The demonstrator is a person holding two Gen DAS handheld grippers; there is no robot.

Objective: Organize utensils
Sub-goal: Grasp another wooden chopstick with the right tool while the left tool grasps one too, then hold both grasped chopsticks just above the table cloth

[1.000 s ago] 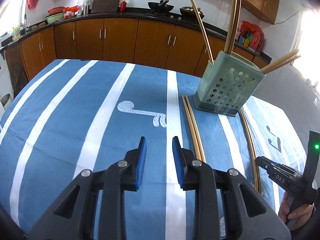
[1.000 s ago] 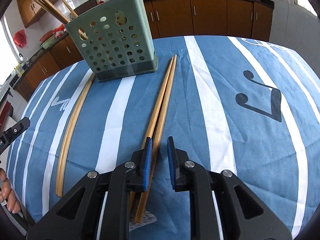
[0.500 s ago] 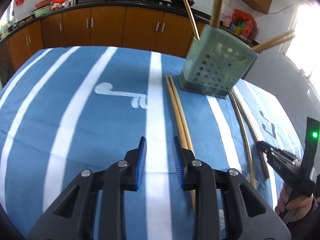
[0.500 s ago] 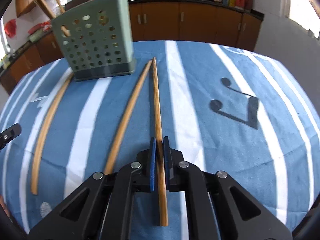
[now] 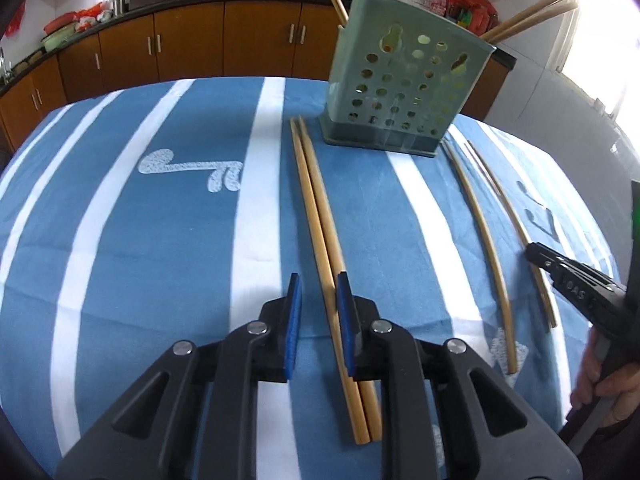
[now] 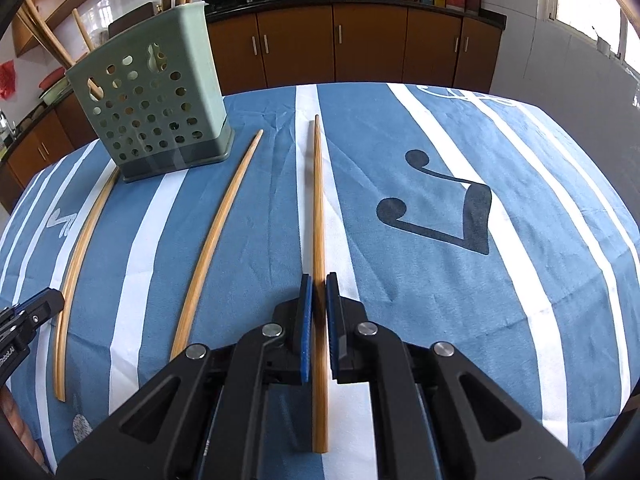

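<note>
Right tongs (image 6: pixel 316 304) are clamping one chopstick (image 6: pixel 318 208), long axis running straight ahead of them. Left tongs (image 5: pixel 318 304) are closing over a chopstick pair (image 5: pixel 320 216) on the desk (image 5: pixel 160 260), not yet pinching. Green holder (image 5: pixel 404 88) is standing ahead-right of left tongs.

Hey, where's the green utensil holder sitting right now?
The green utensil holder stands upright at the far left of the striped cloth in the right wrist view, just beyond the tip of the loose chopstick.
</note>
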